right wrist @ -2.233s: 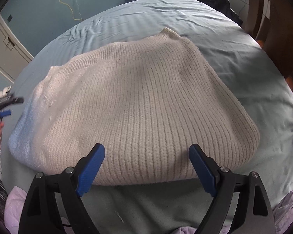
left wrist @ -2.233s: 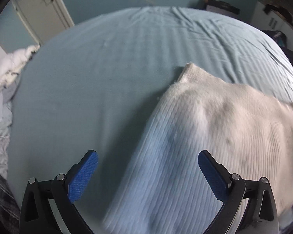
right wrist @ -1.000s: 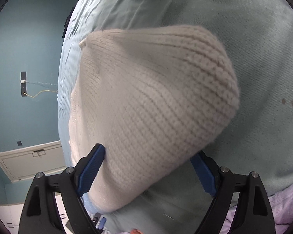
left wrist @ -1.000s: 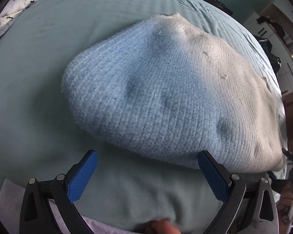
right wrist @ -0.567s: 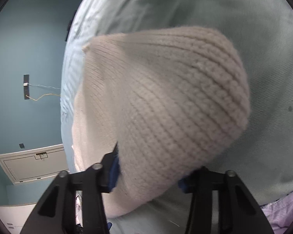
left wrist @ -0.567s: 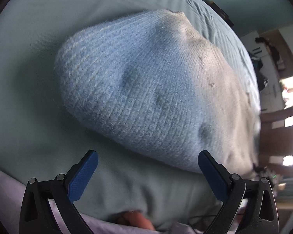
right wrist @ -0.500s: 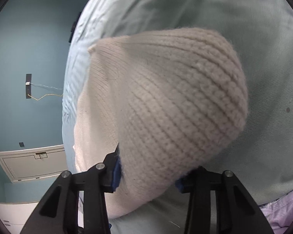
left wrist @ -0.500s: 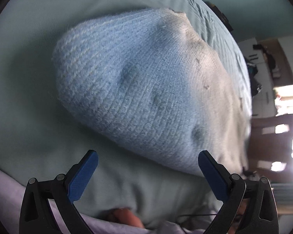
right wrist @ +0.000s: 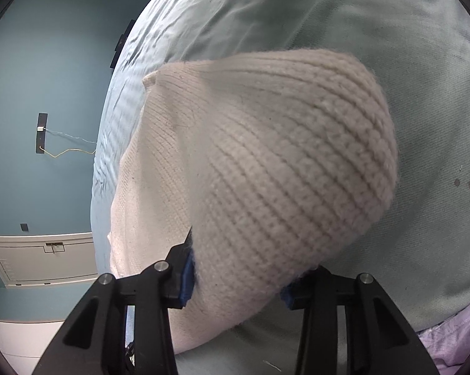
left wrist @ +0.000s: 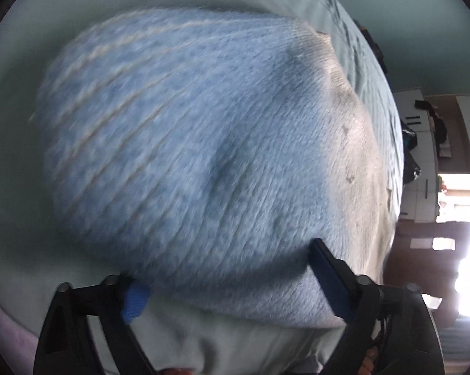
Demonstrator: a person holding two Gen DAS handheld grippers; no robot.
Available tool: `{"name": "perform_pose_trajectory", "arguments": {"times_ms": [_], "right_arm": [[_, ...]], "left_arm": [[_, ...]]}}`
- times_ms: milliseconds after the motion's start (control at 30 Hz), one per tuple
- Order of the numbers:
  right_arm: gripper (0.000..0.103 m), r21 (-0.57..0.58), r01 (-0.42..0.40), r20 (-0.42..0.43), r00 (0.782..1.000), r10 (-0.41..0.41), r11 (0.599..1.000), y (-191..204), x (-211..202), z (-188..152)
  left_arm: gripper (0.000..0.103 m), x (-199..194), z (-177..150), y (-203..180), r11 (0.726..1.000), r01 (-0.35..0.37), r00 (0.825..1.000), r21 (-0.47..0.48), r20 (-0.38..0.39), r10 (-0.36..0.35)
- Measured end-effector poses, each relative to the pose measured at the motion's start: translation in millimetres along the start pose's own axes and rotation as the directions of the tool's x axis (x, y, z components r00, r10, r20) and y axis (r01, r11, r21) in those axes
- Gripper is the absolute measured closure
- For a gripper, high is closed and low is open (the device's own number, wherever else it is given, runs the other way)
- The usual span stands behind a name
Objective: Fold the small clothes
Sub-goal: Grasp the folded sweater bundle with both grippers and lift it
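- Presently lying on pale green bedsheet [right wrist: 422, 62]: cream knit sweater [right wrist: 281, 162].
- Clamping sweater's near edge, jaws narrowed: right gripper [right wrist: 238, 278].
- Straddling opposite edge, jaws wide, closure unclear: left gripper [left wrist: 231, 278].

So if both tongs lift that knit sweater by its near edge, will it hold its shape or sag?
Probably sag: the knit sweater already lies in soft humps on the bed sheet. Its chunky ribbing looks thick, so likely weighty for its size. The fuzzy yarn should resist slipping where the right tongs pinch it; the left tongs straddle the edge, still wide apart.
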State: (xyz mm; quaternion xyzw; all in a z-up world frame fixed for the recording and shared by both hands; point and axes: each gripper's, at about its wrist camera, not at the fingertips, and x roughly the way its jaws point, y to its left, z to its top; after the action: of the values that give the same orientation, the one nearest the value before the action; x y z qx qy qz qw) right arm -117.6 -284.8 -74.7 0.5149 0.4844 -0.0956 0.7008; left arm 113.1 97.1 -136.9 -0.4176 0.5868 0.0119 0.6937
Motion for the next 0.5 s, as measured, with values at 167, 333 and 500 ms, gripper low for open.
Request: {"name": "perform_pose_trajectory", "arguments": {"times_ms": [167, 333, 500], "right_arm": [[0.066, -0.023, -0.004, 0.012, 1.000, 0.005, 1.000, 5.9, 0.6, -1.9], [0.068, -0.009, -0.062, 0.013, 0.998, 0.062, 0.998, 7.2, -8.6, -3.6], [0.071, -0.068, -0.132, 0.035, 0.990, 0.135, 0.989, 22.7, -32.2, -11.1]], "left_arm": [[0.053, -3.1, -0.2, -4.8, 0.999, 0.033, 0.999, 0.021, 0.028, -0.033], [0.067, -15.6, -7.7, -12.7, 0.995, 0.039, 0.998, 0.091, 0.045, -0.043], [0.070, -33.5, -17.9, -14.3, 0.993, 0.049, 0.997, 0.105, 0.046, -0.054]]}}
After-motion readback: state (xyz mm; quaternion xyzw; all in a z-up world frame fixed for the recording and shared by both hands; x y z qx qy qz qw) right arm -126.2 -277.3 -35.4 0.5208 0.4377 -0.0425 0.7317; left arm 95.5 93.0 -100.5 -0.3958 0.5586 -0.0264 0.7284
